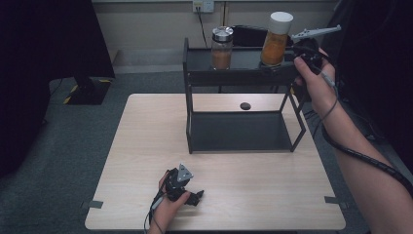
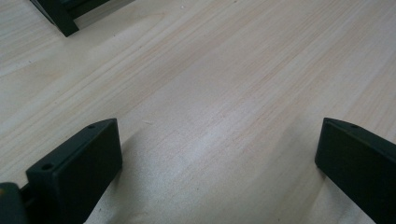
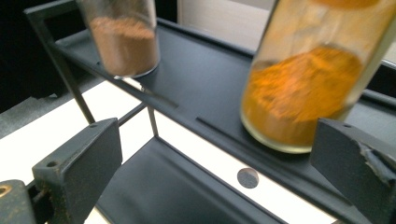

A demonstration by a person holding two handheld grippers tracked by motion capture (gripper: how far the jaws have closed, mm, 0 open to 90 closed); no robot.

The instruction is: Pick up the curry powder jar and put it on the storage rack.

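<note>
The right hand-held gripper (image 1: 292,48) stands released at 3 o'clock of the orange spice jar (image 1: 276,39) on the rack's top shelf (image 1: 243,61), positioned for access, while the left hand-held gripper (image 1: 187,187), also released, rests on the counter (image 1: 146,146), clear of the work.

My right tongs (image 3: 219,158) are black; the near jar (image 3: 303,88) glows orange with a white cap, the far jar (image 3: 122,39) is brown, silver-lidded, on a black shelf (image 3: 201,100) over a pale wood-grain tabletop (image 2: 224,93).
</note>
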